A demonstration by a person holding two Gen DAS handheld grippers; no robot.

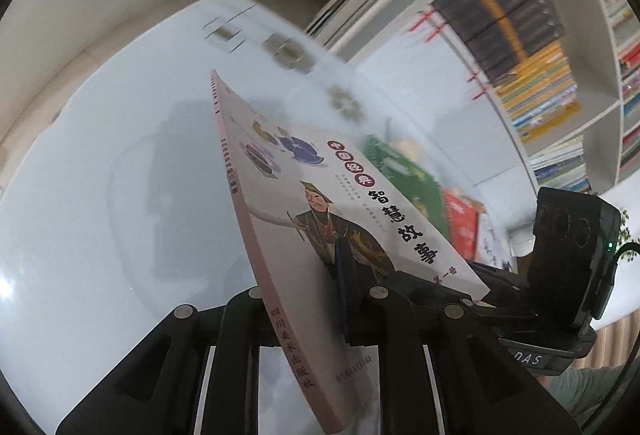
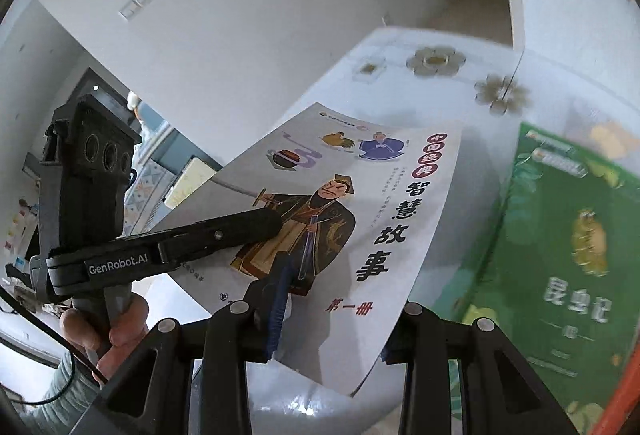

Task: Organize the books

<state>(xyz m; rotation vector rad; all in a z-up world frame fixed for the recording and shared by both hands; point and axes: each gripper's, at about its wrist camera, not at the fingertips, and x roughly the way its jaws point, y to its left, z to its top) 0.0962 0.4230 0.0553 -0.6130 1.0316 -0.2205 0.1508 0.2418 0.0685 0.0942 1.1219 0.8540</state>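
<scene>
Bookshelf (image 1: 576, 47) compartments hold packed book rows (image 1: 536, 87), titles too blurred.

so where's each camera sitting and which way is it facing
Left wrist: on the left gripper, looking down along the pink book it clamps, toward the white table and bookshelf; the other gripper's body shows at right.
Right wrist: on the right gripper, facing the same book's cover, a green book on the table; the left hand shows.
Shared: the pink book, gripped by both.
</scene>
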